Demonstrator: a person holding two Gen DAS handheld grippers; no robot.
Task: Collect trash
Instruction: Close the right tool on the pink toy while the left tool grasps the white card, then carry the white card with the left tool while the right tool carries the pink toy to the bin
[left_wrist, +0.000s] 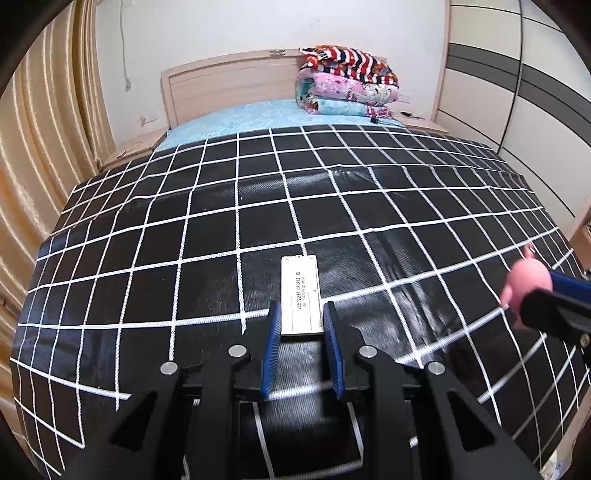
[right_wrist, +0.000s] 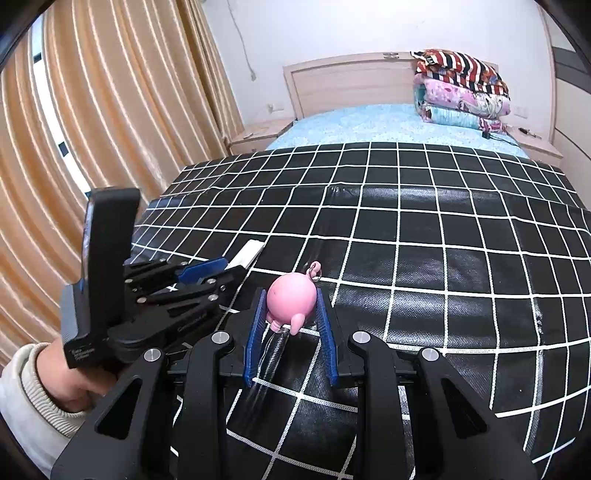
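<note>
A flat white rectangular box with small printed text lies on the black grid-patterned cover of the bed. My left gripper has its blue pads against the near end of the box, one on each long side. A round pink toy figure with a small ring on top sits between the blue pads of my right gripper, held just above the cover. In the right wrist view the left gripper is at the left, with the white box sticking out of it and a hand holding it.
Folded blankets are stacked by the wooden headboard on the light blue sheet. Tan curtains hang along the left side. A wardrobe stands at the right, and low nightstands flank the bed.
</note>
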